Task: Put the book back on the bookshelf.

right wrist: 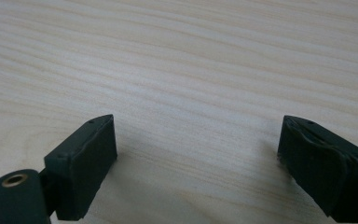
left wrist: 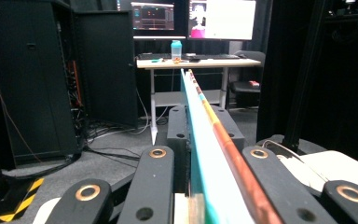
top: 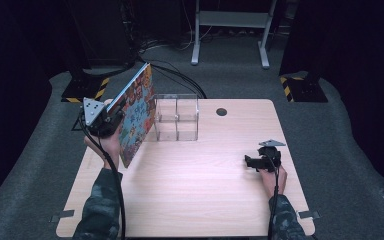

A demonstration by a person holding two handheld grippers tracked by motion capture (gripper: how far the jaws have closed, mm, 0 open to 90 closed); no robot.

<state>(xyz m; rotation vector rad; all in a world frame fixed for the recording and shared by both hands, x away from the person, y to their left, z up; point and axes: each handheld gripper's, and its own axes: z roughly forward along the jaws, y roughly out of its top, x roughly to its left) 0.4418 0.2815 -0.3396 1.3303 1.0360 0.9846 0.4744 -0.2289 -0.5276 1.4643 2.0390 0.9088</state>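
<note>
At bench's left edge: the left gripper (top: 111, 118) holds a flat, colourfully printed book (top: 136, 116) tilted above the light wooden bench (top: 195, 180).
Left jaws: clamped on the book's thin edge (left wrist: 214, 140), which runs away between them.
Book's place: raised, its lower corner near the bench top, just beside a clear plastic four-compartment box (top: 176, 118).
Right gripper (top: 252, 162): resting low on the bench's right side, well apart from the book.
Right jaws: wide apart, nothing between them.
</note>
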